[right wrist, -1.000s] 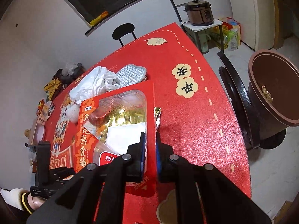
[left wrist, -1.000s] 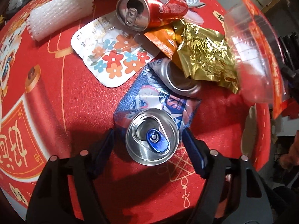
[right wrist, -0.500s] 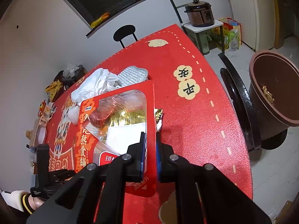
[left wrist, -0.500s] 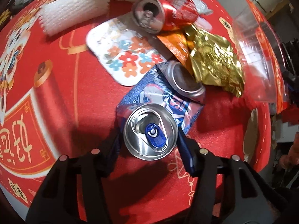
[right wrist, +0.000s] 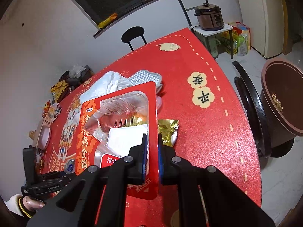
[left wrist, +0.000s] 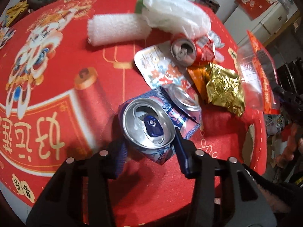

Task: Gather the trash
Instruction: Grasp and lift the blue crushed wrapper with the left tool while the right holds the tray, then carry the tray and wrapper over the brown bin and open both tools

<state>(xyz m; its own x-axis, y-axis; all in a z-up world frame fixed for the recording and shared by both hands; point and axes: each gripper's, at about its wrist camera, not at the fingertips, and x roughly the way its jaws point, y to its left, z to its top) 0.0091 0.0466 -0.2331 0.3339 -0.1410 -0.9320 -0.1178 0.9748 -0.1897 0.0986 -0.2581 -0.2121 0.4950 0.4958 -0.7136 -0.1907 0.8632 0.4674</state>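
Left gripper [left wrist: 149, 147], jaws just closing in, is pinching a blue-and-white drink can [left wrist: 148, 125] with a blue pull tab, holding it over the red tablecloth [left wrist: 56, 71], left of the crushed can [left wrist: 184, 98] and gold foil wrapper [left wrist: 223, 92]. Right gripper [right wrist: 152, 151] is clamping nearly shut on the red rim of a clear plastic food tray [right wrist: 121, 117], brown trash bin [right wrist: 280, 98] sitting far right on the floor.

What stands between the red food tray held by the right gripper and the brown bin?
Nothing visible on the direct line. The right gripper holds the red food tray above the table; the brown bin stands open beyond its edge, a dark chair back beside it.
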